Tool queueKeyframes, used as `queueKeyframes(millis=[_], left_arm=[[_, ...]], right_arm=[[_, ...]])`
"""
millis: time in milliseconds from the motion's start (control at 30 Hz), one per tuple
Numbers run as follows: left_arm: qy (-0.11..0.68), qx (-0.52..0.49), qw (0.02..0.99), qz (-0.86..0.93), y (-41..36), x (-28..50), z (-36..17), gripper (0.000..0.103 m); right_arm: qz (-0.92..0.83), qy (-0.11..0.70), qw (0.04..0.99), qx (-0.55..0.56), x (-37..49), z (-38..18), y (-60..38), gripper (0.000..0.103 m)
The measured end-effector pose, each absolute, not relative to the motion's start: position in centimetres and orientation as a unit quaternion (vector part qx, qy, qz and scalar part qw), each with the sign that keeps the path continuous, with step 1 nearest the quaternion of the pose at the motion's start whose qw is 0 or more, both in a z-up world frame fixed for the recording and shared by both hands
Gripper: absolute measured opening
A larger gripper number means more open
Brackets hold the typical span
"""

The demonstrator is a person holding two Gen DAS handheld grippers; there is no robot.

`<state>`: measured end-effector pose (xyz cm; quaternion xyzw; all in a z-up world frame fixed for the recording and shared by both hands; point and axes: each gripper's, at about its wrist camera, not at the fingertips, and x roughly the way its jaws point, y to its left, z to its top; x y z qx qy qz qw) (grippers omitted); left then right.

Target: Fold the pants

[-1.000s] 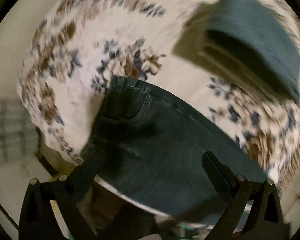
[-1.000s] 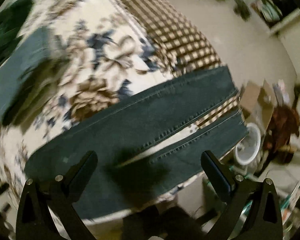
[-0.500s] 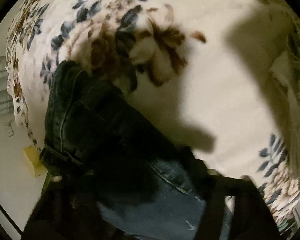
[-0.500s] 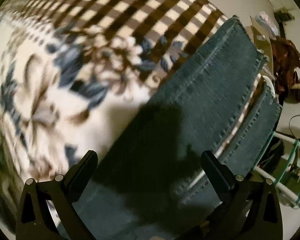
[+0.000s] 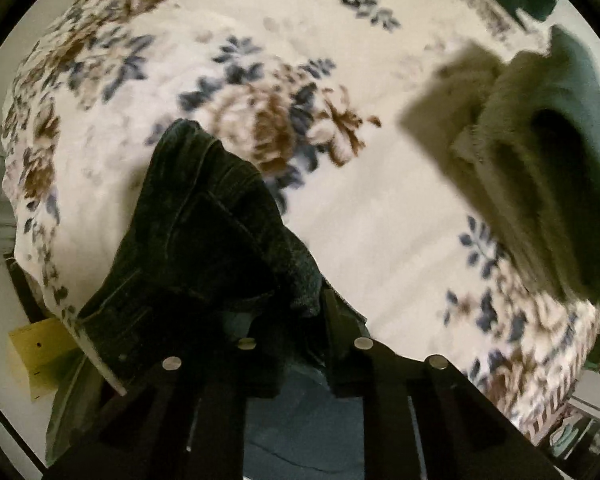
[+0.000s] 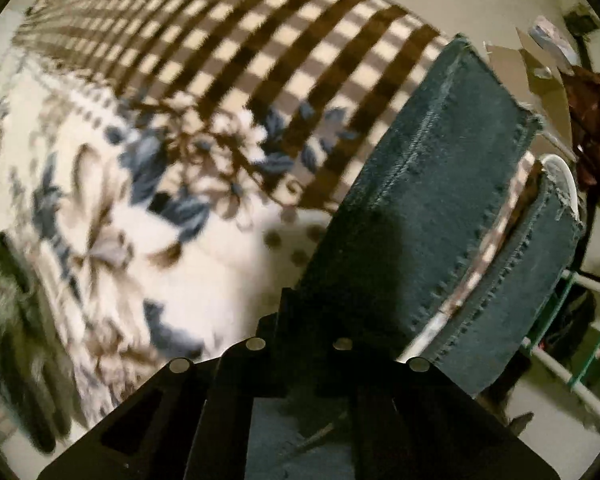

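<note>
The pants [image 5: 204, 240], dark blue denim, lie on the bed [image 5: 360, 208] along its near edge, over a flowered blanket that turns to brown check toward the foot corner. Both pairs of tongs have hold of them. The left tongs [image 5: 284, 320] are pinched together on the waist end, where the band and a pocket are bunched and lifted off the blanket just inside the bed's near edge. The right tongs [image 6: 300, 312] are closed on the long edge of the upper leg [image 6: 432, 184], partway down its length; the second leg [image 6: 540, 264] lies just beside it, closer to the bed's edge, with a thin strip of checked blanket showing between the two. Both hems reach the foot edge of the bed.

As I judge it, the folding has only just begun. The legs are not yet stacked one on the other, and nothing is doubled over lengthwise. The two grips look like the start of the first fold, bringing one half of the pants across onto the other. After that the legs would need folding up toward the waist, once or twice, and the bundle smoothing flat.

Farther in on the bed sits a stack of folded clothes [image 5: 540, 184], olive and teal, well apart from the pants. The pictures are blurred at the edges, so finer detail of that pile I can't make out.
</note>
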<state>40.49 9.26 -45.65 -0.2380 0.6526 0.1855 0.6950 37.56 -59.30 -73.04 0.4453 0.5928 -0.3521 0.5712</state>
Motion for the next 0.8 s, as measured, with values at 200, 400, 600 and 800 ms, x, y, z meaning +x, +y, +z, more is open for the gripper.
queueKeyframes(millis=[200,400,600,800], left_arm=[[0.618,-0.262,0.720,0.174,12.0,33.0,-44.0,0.012],[0.627,-0.261,0.709,0.189,13.8,24.5,-47.7,0.012],[0.645,-0.240,0.694,0.211,14.6,20.3,-56.1,0.013],[0.640,-0.246,0.700,0.201,14.8,20.3,-58.3,0.018]], right_arm=[[-0.315,0.570,0.619,0.439,30.7,-68.1,-56.6,0.004],[-0.300,0.574,0.632,0.425,20.5,-67.1,-55.2,0.004],[-0.299,0.595,0.616,0.421,13.0,-73.8,-53.3,0.004],[-0.277,0.600,0.619,0.425,10.2,-78.2,-53.6,0.014]])
